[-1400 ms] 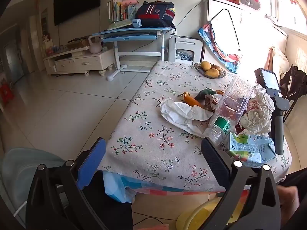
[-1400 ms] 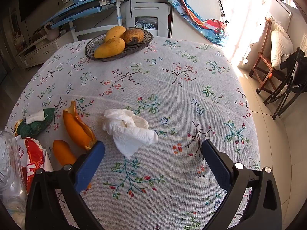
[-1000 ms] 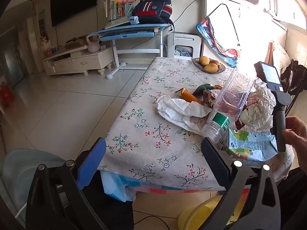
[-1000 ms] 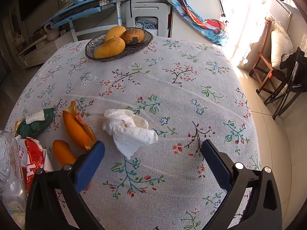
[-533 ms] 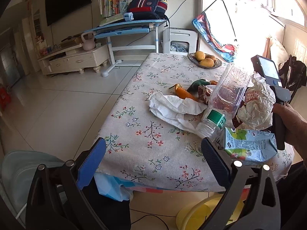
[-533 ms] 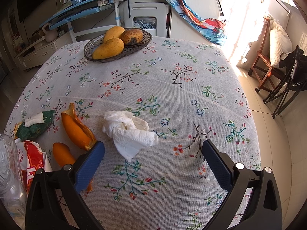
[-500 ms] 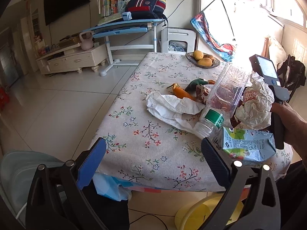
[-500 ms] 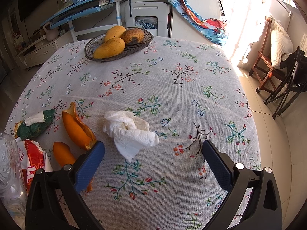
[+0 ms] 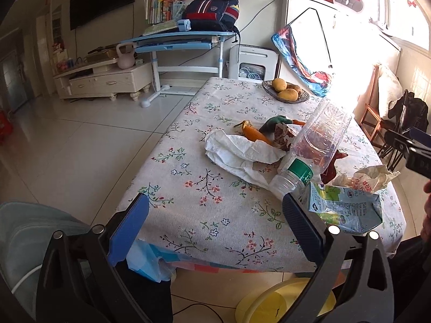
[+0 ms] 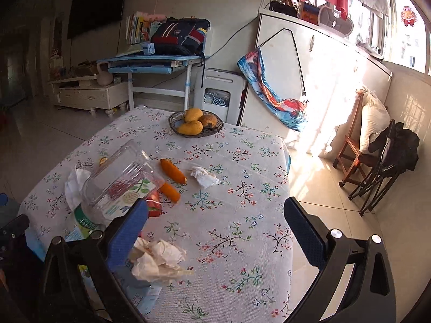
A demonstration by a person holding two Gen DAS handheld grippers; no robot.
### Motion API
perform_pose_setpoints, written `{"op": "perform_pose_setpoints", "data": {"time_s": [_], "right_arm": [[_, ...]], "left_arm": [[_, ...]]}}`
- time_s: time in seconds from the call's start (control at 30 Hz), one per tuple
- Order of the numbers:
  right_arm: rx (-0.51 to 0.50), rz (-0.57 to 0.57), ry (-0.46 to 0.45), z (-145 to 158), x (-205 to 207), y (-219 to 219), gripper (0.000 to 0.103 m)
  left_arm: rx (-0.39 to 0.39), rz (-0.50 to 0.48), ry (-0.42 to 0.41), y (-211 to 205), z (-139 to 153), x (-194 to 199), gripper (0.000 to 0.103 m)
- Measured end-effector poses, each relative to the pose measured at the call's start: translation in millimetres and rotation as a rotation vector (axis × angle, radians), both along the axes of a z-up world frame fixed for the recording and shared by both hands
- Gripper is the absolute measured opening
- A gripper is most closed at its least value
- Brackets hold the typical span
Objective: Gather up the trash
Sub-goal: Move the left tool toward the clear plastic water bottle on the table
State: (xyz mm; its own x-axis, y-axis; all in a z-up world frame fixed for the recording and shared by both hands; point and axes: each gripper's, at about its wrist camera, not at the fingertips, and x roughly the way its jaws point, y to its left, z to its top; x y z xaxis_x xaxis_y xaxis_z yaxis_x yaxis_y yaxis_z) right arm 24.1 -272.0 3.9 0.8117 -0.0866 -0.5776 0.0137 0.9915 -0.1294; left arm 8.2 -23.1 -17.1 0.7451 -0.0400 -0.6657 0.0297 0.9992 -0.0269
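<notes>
- Right gripper (image 10: 215, 223) has pulled back and lifted: a moment ago it sat low over the white tissue wad (image 10: 204, 176) in mid-table, now it looks down on the whole table from the near edge, jaws spread wide and empty
- Nearest to it, a crumpled paper wrapper (image 10: 159, 259) lies just past its left finger, on top of a flattened drink carton (image 9: 344, 210); that clump is now the closest trash, so I'd judge it the likelier first pick
- Left gripper (image 9: 215, 226) hangs off the table's near-left corner, released, nothing between its pads; it has barely shifted, only crept a little closer to the table
- Below it on the floor, a blue plastic bag (image 9: 146, 262) peeks out under the tablecloth (image 9: 215, 188) and a yellow bin rim (image 9: 272, 305) shows near the right finger; either could be the drop point, I can't tell which
- Next out, the clear plastic bottle (image 9: 315, 148) with the green label lies tilted on the heap, neck toward the left gripper, resting on a big white crumpled paper (image 9: 239, 153)
- Behind that, orange peel pieces (image 10: 172, 173), a dark green wrapper (image 9: 274, 122) and a red snack packet (image 10: 154, 206), all untouched
- Farthest, the fruit basket (image 10: 196, 126) of mangoes at the far end, not trash, leave it
- Nothing collected yet; the pull-back reads as lining up a fresh approach
</notes>
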Motion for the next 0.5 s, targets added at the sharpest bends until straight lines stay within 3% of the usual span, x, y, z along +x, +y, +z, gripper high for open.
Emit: {"op": "perform_pose_setpoints", "data": {"time_s": [0.13, 0.27, 0.5], "right_arm": [[-0.01, 0.044, -0.002, -15, -41, 24, 0.097], [-0.103, 0.088, -0.026, -18, -60, 51, 0.097], [-0.12, 0.092, -0.065, -17, -85, 64, 0.097]], "left_arm": [[-0.005, -0.001, -0.032, 0, -1, -9, 0.096], [0.018, -0.015, -0.102, -3, 7, -28, 0.096], [0.01, 0.027, -0.151, -1, 14, -59, 0.096]]}}
